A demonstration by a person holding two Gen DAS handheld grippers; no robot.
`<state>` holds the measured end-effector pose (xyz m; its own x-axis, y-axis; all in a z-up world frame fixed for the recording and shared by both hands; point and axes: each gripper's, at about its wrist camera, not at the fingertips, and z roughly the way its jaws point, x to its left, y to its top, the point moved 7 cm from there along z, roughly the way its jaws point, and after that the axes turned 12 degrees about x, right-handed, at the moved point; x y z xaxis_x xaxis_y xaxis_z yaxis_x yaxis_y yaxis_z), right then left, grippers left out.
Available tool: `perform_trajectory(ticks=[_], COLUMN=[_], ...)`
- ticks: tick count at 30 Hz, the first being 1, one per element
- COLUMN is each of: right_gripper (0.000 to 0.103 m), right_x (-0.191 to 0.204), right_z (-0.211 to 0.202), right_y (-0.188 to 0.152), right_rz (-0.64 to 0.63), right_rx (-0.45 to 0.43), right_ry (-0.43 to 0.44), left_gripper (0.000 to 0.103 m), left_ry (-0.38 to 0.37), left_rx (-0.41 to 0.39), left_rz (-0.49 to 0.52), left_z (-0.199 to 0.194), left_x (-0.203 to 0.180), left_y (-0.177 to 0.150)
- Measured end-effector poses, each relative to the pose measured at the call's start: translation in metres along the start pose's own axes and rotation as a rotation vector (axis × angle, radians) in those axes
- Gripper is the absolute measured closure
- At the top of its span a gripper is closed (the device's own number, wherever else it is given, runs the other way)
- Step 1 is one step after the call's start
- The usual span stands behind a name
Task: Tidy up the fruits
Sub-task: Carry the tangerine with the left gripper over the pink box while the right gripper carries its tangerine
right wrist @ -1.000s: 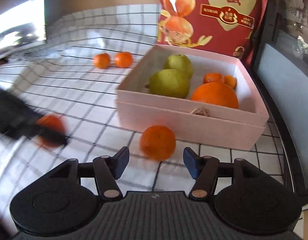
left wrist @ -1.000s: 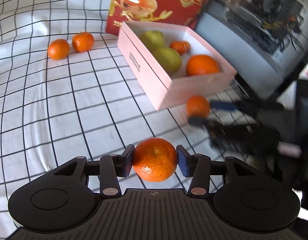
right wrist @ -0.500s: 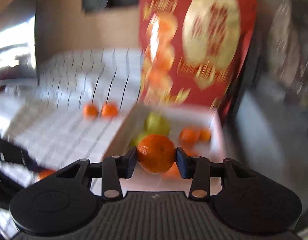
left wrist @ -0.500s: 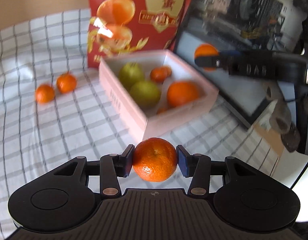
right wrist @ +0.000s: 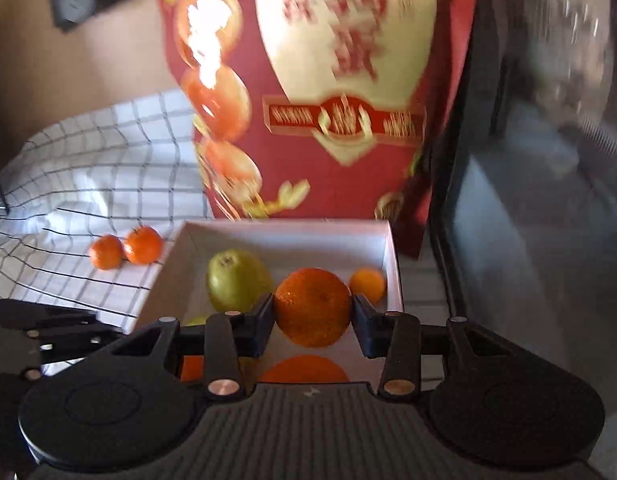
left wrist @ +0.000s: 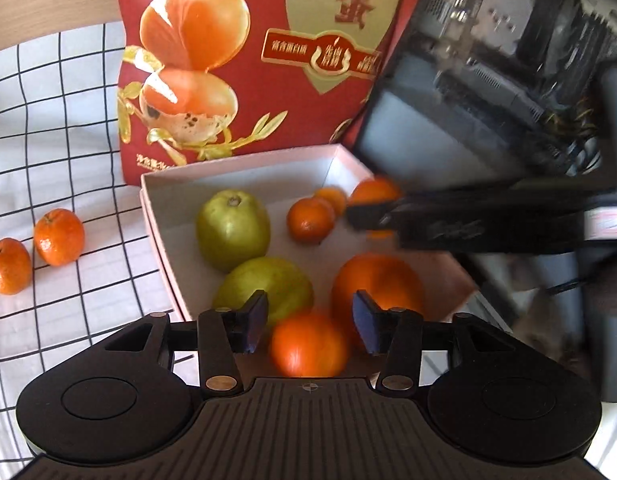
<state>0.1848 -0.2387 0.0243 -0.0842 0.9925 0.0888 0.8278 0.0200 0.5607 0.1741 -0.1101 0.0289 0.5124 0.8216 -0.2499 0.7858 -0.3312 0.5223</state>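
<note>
Pink box (left wrist: 164, 240), 2 green pears (left wrist: 232, 228), orange tangerines (left wrist: 58, 236), black-checked white cloth (left wrist: 48, 140).

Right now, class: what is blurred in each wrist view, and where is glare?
Left wrist view: the tangerine below the left gripper is smeared, the right gripper too. Right wrist view: the red bag is blurred with glare; the gripped tangerine is sharp.

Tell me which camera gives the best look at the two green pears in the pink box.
The left wrist view. Both green pears lie unobstructed in the pink box. The right wrist view shows one pear whole, but the right claw and its mandarin hide nearly all of the other.
</note>
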Motion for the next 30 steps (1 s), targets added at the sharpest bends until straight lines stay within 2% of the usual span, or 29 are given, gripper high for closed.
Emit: perform_trajectory(ticks=[2, 4, 6, 8, 11, 13, 16, 20, 22, 27, 30], right_gripper=[0.06, 0.055, 0.053, 0.053, 0.053, 0.053, 0.053, 0.053, 0.053, 0.053, 0.053], right_x=[-0.003, -0.004, 0.001, 0.009, 0.032, 0.056, 0.092, 0.128, 0.141, 0.175, 0.192], right_z=[0.011, 0.015, 0.013, 0.009, -0.003, -0.006, -0.004, 0.014, 0.025, 0.056, 0.077], right_y=[-0.004, -0.004, -0.002, 0.003, 0.012, 0.02, 0.033, 0.06, 0.074, 0.093, 0.099], right_rz=[0.024, 0.031, 0.001, -0.048, -0.146, -0.213, -0.286, -0.254, -0.235, -0.257, -0.241], right_rx=[0.029, 0.036, 0.021, -0.006, -0.051, -0.055, -0.01, 0.084, 0.113, 0.175, 0.223], right_ry=[0.007, 0.013, -0.008, -0.046, -0.082, -0.069, 0.014, 0.148, 0.183, 0.185, 0.202], left_gripper=[0.052, 0.051, 0.05, 0.051, 0.052, 0.052, 0.052, 0.051, 0.051, 0.05, 0.05], left_ry=[-0.024, -0.025, 0.017, 0.103, 0.217, 0.277, 0.299, 0.348, 0.33, 0.282, 0.255], left_rx=[-0.042, -0.116, -0.187, -0.22, -0.2, -0.165, -0.105, -0.058, -0.054, -0.062, -0.064], left_rz=[0.005, -0.009, -0.057, -0.145, -0.251, -0.286, -0.284, -0.22, -0.23, -0.262, -0.267], left_z=[-0.013, -0.031, -0.05, -0.062, -0.063, -0.055, -0.035, -0.013, -0.005, 0.001, -0.011], left_x=[0.005, 0.019, 0.045, 0.085, 0.149, 0.18, 0.206, 0.214, 0.218, 0.231, 0.228], left_y=[0.001, 0.004, 0.006, 0.006, 0.002, 0.0, 0.0, -0.002, 0.0, -0.001, -0.014])
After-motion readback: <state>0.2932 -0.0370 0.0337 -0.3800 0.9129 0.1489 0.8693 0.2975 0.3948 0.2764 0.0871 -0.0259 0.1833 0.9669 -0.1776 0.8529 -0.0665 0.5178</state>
